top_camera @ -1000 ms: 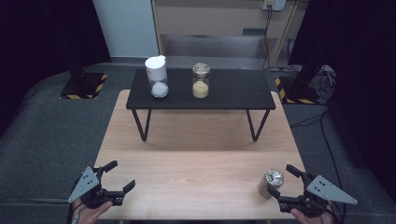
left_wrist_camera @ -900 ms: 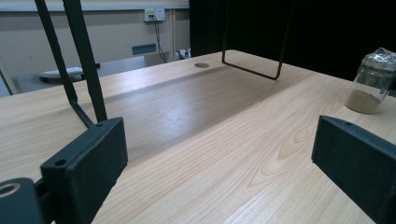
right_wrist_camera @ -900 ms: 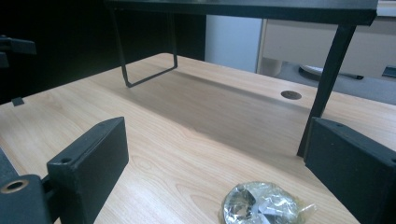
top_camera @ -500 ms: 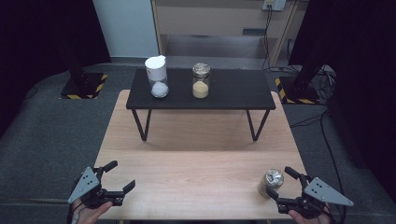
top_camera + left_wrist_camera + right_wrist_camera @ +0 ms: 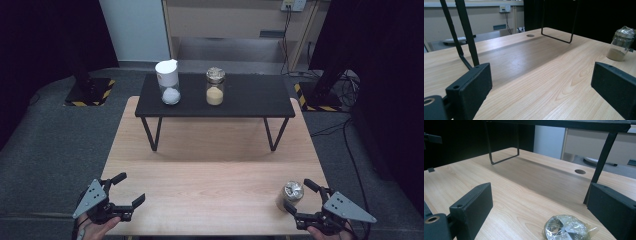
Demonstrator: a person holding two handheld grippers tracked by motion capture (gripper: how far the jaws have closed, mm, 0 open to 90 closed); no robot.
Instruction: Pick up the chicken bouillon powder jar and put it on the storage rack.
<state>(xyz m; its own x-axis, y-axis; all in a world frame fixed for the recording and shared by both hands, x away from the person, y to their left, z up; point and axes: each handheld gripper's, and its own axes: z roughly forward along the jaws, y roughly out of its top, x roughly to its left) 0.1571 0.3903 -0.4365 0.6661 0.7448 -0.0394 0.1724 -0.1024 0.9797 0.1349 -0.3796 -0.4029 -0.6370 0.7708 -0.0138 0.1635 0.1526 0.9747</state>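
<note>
Comparing with a second back, almost nothing is changing: my right tongs are sitting a touch lower and nearer my edge of the table than before, while my left tongs are keeping to the same spot. The small jar with the crinkled wrap over its top is standing exactly where it stood, and so are the two jars on the black stand.

Now the hands. My right hand is coming in from the bottom edge at the near right corner, holding its tongs low over the wood and angled inward and away from me. Its jaws are standing wide apart, gripping nothing, with the small jar between them, just ahead and below, and neither pad is touching it. The grey plate on top is pointing out to the right.

My left hand is mirroring that at the near left corner, tongs low and level, aimed toward the middle of the table. Those jaws are spread wide too, with bare wood between them. Looking along them, I am seeing the small jar well off across the table, a layer of tan powder in its bottom.

Farther back, the black stand is spanning the table, carrying a white-capped jar of white powder and, beside it, a wrapped-top jar of yellowish powder.
</note>
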